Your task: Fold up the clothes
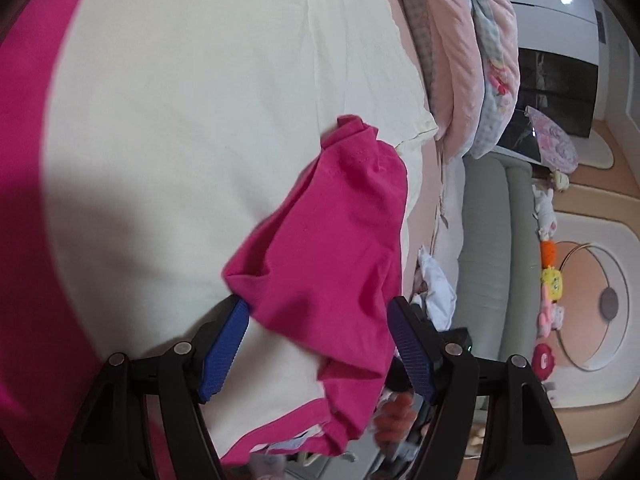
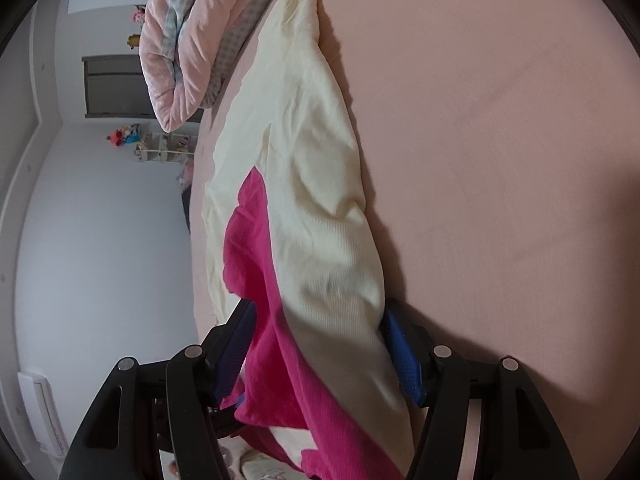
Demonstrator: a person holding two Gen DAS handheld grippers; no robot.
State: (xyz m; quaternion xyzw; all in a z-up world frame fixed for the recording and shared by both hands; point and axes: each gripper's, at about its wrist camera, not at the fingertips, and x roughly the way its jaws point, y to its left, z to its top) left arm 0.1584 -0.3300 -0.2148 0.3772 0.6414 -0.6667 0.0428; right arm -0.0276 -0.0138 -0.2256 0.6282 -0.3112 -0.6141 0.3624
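A cream and magenta garment (image 1: 180,140) was observed draped over a pink bed sheet (image 2: 500,140), seen from both wrist views. In the left wrist view, the left gripper (image 1: 318,344) was seen with its blue pads (image 1: 224,348) set well apart, and a bunched magenta sleeve (image 1: 328,248) was found lying between them. The near pad was seen touching the sleeve's edge, but whether the cloth was actually pinched could not be told. In the right wrist view, the right gripper (image 2: 320,352) was seen with its jaws likewise wide, and a thick fold of the garment (image 2: 320,240), cream on one side and magenta on the other, was found filling the gap between the two pads (image 2: 400,356). The cloth was noted against both pads, yet a firm clamp could not be confirmed. A rolled pink quilt (image 2: 180,40) was recorded at the far end of the bed, just beside the garment's far edge. In the left wrist view, a grey padded bed frame (image 1: 484,240) and a row of small plush toys (image 1: 550,280) were noted beyond the mattress edge.
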